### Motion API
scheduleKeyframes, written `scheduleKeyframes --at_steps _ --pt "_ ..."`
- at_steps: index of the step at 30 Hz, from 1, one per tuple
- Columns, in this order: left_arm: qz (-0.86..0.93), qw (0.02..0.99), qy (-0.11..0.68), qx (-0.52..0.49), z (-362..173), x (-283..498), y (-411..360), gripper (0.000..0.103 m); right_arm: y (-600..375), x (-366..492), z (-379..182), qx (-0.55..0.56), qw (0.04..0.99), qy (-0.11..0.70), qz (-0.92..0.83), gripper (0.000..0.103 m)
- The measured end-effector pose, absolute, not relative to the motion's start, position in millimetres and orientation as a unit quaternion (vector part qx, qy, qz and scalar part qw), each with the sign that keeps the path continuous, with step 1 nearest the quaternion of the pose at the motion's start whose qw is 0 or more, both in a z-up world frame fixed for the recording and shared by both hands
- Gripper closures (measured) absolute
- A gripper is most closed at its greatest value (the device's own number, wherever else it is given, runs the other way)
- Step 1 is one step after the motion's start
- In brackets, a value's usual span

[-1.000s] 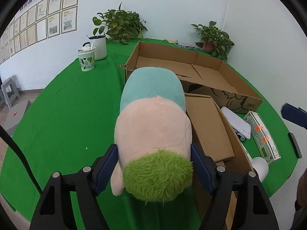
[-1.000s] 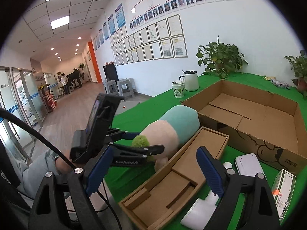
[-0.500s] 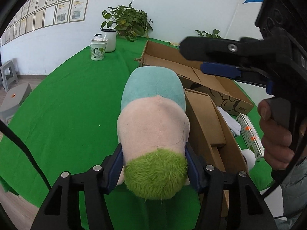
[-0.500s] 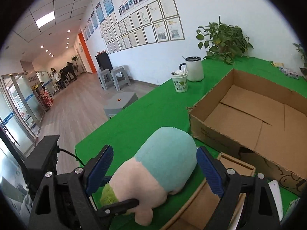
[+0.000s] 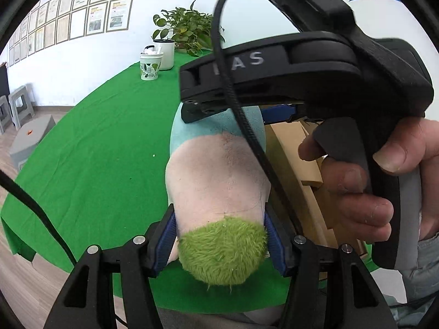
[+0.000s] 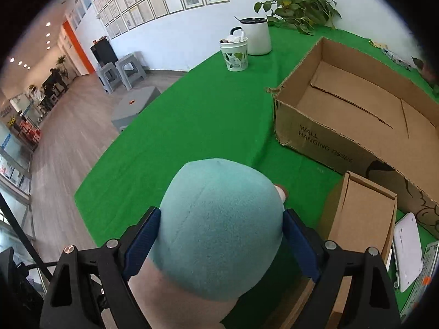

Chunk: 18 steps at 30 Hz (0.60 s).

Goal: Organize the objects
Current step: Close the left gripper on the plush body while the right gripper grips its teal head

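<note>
A plush toy [image 5: 216,181] with a teal head, pink body and green furry end lies on the green table. My left gripper [image 5: 219,242] is shut on its green end. My right gripper [image 6: 219,242] straddles the teal head [image 6: 219,233], blue pads against both sides, shut on it. The right gripper's black body [image 5: 301,63] and the hand holding it fill the upper right of the left wrist view. A large open cardboard box [image 6: 356,115] stands beyond the toy at the right.
A narrow cardboard tray [image 6: 362,213] lies right of the toy. A white flat device [image 6: 406,249] and a printed carton [image 6: 422,277] lie further right. A patterned cup [image 6: 236,54], a white jug [image 6: 258,37] and a potted plant [image 6: 293,2] stand at the back.
My right gripper came over from the right and closed around the toy's teal head. My left gripper closed tighter on the green end.
</note>
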<state>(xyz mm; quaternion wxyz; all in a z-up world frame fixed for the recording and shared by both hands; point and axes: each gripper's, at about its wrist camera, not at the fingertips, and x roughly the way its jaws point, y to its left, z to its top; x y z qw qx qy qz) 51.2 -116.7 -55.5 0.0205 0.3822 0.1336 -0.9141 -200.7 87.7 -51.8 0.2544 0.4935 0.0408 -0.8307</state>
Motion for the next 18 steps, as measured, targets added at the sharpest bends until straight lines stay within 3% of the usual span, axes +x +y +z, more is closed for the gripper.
scheduleKeyframes --at_steps 11,18 --pt "-0.911 0.030 0.119 0.393 -49.3 42.4 -103.2 0.047 75.9 -208.4 -63.5 0.518 0.226 0.059 -0.823 0.012" --pt "-0.910 0.037 0.103 0.400 -42.6 40.4 -96.9 0.049 82.9 -218.6 -64.9 0.526 0.234 0.039 -0.817 0.017"
